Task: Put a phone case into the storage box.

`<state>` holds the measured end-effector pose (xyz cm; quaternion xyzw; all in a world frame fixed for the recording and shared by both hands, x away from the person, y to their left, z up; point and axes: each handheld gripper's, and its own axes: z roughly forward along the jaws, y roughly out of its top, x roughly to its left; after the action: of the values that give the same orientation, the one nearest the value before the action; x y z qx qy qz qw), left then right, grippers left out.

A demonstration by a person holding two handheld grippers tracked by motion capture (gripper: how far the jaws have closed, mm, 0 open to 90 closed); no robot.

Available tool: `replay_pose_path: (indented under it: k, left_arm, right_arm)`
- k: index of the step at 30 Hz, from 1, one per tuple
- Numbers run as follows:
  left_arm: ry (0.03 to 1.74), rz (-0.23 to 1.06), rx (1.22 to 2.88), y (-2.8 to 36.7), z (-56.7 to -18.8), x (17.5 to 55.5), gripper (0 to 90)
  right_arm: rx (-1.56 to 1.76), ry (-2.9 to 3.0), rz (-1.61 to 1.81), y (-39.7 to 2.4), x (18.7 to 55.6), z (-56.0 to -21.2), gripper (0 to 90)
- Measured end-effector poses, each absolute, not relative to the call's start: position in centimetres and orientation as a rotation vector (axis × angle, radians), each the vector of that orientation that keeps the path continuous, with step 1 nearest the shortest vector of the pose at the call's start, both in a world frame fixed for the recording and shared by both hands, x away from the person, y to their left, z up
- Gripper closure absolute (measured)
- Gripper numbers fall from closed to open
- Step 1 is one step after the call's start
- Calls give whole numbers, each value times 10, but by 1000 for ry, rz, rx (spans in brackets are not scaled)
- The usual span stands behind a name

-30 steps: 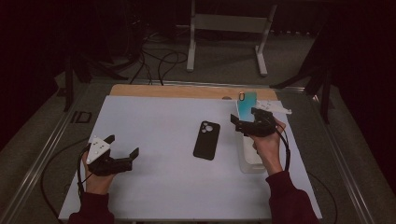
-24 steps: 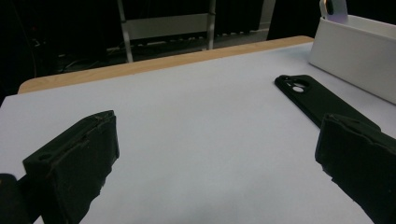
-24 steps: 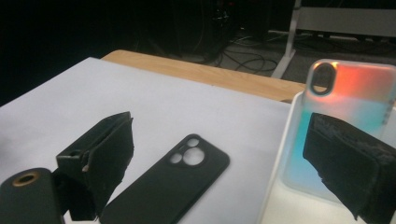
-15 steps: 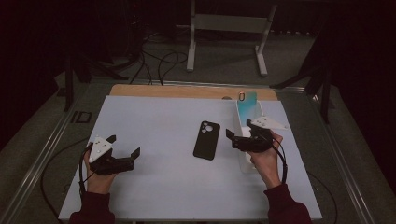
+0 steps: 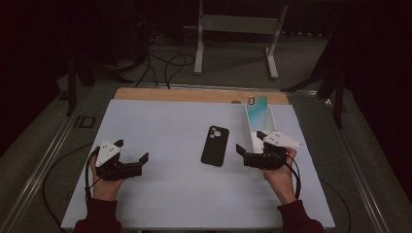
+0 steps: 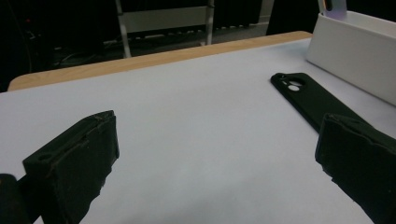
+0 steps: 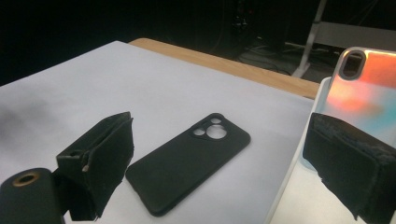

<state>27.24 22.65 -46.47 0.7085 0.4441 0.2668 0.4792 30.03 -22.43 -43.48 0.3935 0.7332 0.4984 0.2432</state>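
**Thin black phone case lying flat, both grippers open**

A black phone case (image 5: 214,145) lies flat on the white desk (image 5: 165,126), back up, its camera cutout at the far end. It sits about mid-desk, just left of a white tray (image 5: 252,141) that holds a second, iridescent phone case (image 5: 256,110) standing on end at the tray's far side.

The right gripper (image 5: 248,149) hovers just right of the black case, its fingers (image 7: 100,158) spread wide with nothing between them. In the right gripper view the case lies ahead, between the two fingers. The left gripper (image 5: 131,155) rests near the left of the desk, well apart from the case, fingers (image 6: 74,163) likewise apart and empty.

The black case looks light and thin, probably a flexible shell that bends a little when squeezed. Its matte surface should give fair grip, but lying flush on the desk it offers almost no edge to catch. The best hold is likely across the short width, pinching the two long sides near the middle, with one finger slipped under an edge. A grip at the camera end risks twisting, since the cutout weakens that part. It is not fragile; a drop would do little harm.
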Motion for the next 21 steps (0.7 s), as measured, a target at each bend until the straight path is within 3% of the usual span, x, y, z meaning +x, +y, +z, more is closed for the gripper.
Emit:
replay_pose_path:
  k: [21]
  left_arm:
    - [1042,581,1805,180,-456,298,0]
  right_arm:
    - [1122,1937,1434,-245,282,-452,85]
